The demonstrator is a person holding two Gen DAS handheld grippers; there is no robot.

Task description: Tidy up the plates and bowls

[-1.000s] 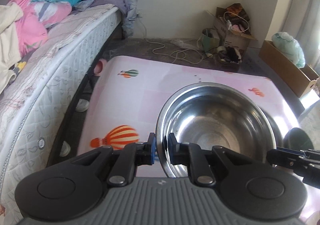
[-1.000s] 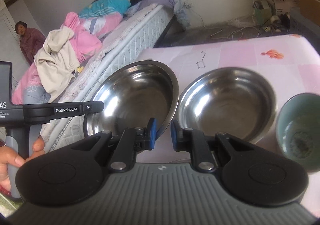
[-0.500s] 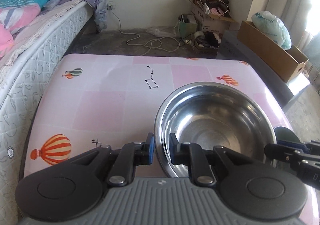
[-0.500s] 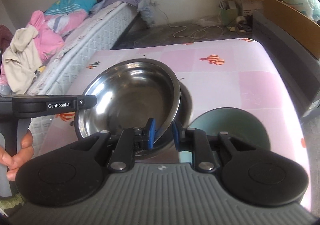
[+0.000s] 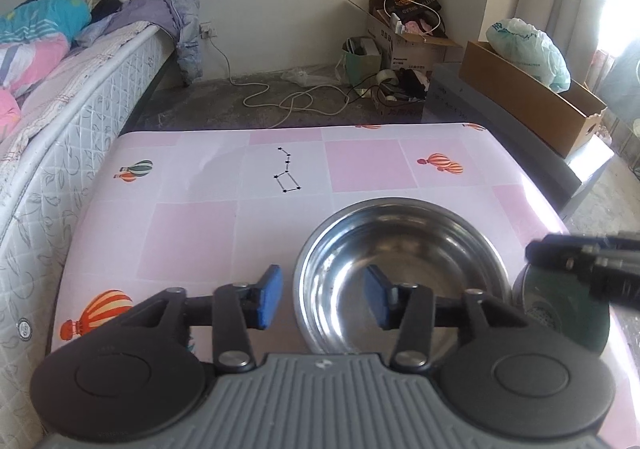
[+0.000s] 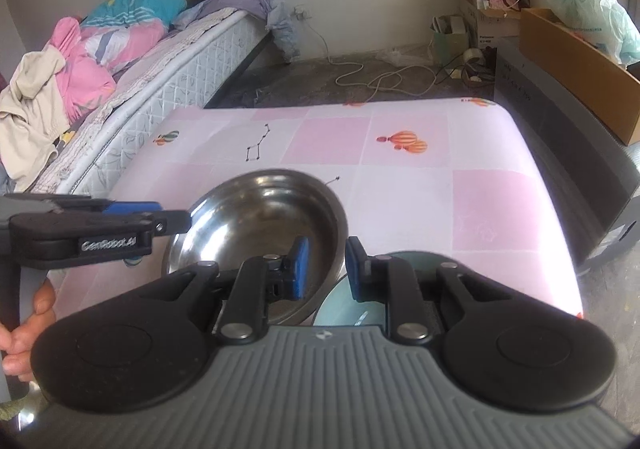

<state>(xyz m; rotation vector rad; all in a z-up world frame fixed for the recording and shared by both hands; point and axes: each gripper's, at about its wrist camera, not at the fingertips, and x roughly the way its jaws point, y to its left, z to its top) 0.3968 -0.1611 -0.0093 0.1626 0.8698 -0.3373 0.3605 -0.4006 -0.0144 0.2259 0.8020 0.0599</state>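
Observation:
A steel bowl [image 5: 400, 249] sits on the pink table [image 5: 200, 233], nested on a second steel bowl as the earlier frames show. My left gripper [image 5: 324, 299] is open, its jaws astride the bowl's near-left rim without gripping. In the right wrist view the steel bowl [image 6: 260, 225] lies at centre left, with a green ceramic bowl [image 6: 352, 309] beside it under my fingers. My right gripper [image 6: 324, 269] is open, its jaws either side of the steel bowl's right rim. The green bowl [image 5: 560, 313] shows at the right in the left wrist view.
A bed [image 6: 160, 61] with bedding runs along the table's left side. Cardboard boxes [image 5: 532, 105] and a dark cabinet [image 6: 560, 169] stand to the right. Cables lie on the floor [image 5: 288, 101] beyond the table's far edge.
Both grippers have opened and let go of the steel bowl's rim. The bowl they carried now rests stacked in the other steel bowl, next to the green bowl.

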